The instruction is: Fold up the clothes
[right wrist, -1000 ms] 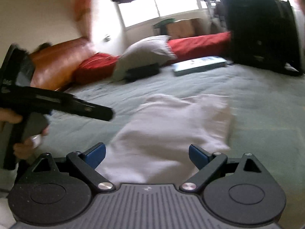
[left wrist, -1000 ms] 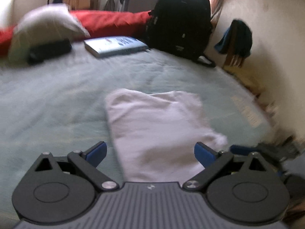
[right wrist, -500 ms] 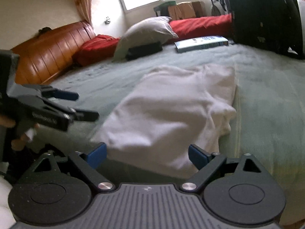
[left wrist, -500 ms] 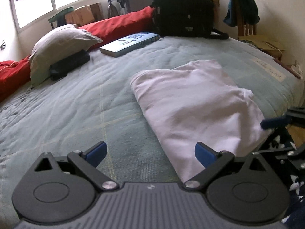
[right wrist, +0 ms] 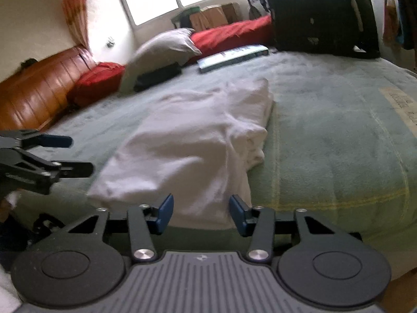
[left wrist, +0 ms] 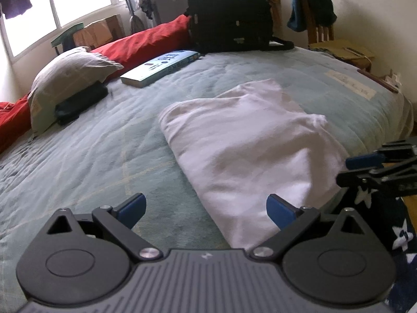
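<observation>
A white garment (left wrist: 247,143) (right wrist: 187,143) lies folded into a long rectangle on the green bedspread (left wrist: 91,156) (right wrist: 338,130). My left gripper (left wrist: 207,208) is open wide just above the garment's near left corner, and nothing sits between its pads. It also shows at the left edge of the right wrist view (right wrist: 73,154). My right gripper (right wrist: 202,212) hovers at the garment's near edge with its jaws closing. The cloth's hem lies just ahead of the gap and the pads do not press on it. From the left wrist view, the right gripper (left wrist: 351,168) pokes in at the right.
At the far side of the bed stand a black backpack (left wrist: 229,13) (right wrist: 320,13), a book (left wrist: 159,66), a grey pillow (left wrist: 67,70) on a black case (left wrist: 80,103), and a red bolster (left wrist: 146,44). A wooden headboard (right wrist: 34,91) is at the left and a chair (left wrist: 315,13) by the wall.
The right gripper's jaws have narrowed from wide to about half. Both grippers have sunk toward the garment's near edge, and the left view has swung so the garment sits more to the right.
</observation>
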Motion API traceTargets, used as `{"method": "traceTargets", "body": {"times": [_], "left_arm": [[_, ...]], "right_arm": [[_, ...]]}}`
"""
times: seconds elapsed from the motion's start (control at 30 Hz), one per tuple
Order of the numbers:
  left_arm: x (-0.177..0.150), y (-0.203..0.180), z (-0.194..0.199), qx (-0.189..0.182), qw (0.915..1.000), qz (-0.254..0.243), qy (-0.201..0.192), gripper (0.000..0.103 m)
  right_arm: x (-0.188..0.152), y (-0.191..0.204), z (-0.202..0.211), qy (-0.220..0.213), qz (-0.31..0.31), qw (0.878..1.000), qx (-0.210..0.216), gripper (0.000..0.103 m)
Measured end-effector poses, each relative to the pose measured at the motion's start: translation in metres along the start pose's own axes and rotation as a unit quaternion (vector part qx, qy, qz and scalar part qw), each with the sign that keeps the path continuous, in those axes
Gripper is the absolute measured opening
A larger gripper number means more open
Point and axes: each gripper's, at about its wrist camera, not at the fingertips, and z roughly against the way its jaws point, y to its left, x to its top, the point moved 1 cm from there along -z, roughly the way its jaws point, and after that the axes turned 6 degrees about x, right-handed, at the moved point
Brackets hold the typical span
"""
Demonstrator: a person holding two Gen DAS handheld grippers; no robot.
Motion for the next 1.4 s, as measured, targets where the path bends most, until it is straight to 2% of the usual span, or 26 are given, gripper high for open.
{"method": "traceTargets", "body": {"times": [0.07, 0.17, 0.4, 0.63, 0.7, 0.73, 0.83, 0.93, 1.1, 1.2, 1.27, 1.4], "left_arm": [[-0.001, -0.002, -0.002, 0.002, 1.0, -0.004, 0.003, 0.099], [-0.003, -0.005, -0.003, 0.003, 0.9999, -0.011, 0.007, 0.099], [-0.004, -0.01, -0.002, -0.002, 0.9998, -0.022, 0.005, 0.099], [-0.005, -0.016, 0.0, -0.008, 0.9993, -0.036, 0.001, 0.099], [-0.004, -0.017, -0.002, -0.009, 0.9993, -0.036, 0.003, 0.099], [-0.005, -0.018, -0.002, -0.009, 0.9992, -0.038, 0.005, 0.099], [-0.006, -0.021, -0.003, -0.006, 0.9989, -0.046, 0.006, 0.099], [-0.006, -0.021, -0.005, -0.006, 0.9989, -0.046, 0.01, 0.099], [-0.008, -0.02, -0.016, -0.009, 0.9989, -0.04, 0.022, 0.099], [-0.016, -0.022, -0.028, -0.011, 0.9965, -0.054, 0.062, 0.099], [-0.024, -0.022, -0.028, -0.011, 0.9946, -0.071, 0.075, 0.099], [-0.015, -0.01, -0.011, -0.018, 0.9972, -0.059, 0.041, 0.099]], "right_arm": [[-0.003, -0.003, -0.003, 0.005, 0.001, 1.0, 0.0, 0.037], [-0.005, -0.008, -0.005, 0.013, -0.011, 1.0, -0.004, 0.03], [-0.01, -0.014, -0.006, 0.024, -0.04, 0.999, 0.007, 0.032], [-0.009, -0.028, -0.001, 0.001, -0.106, 0.993, 0.061, 0.033], [-0.009, -0.032, 0.001, -0.008, -0.121, 0.99, 0.074, 0.03], [-0.008, -0.033, 0.002, -0.011, -0.125, 0.989, 0.073, 0.02], [-0.006, -0.032, 0.008, -0.021, -0.121, 0.991, 0.058, 0.014], [-0.002, -0.035, 0.019, -0.025, -0.112, 0.993, 0.036, 0.013], [-0.006, -0.036, 0.019, -0.008, -0.108, 0.994, 0.028, 0.013], [-0.006, -0.033, 0.017, 0.001, -0.098, 0.995, 0.022, 0.014], [-0.003, -0.032, 0.021, 0.003, -0.082, 0.997, 0.009, 0.015], [0.005, -0.031, 0.035, -0.016, -0.07, 0.997, -0.006, 0.017]]}}
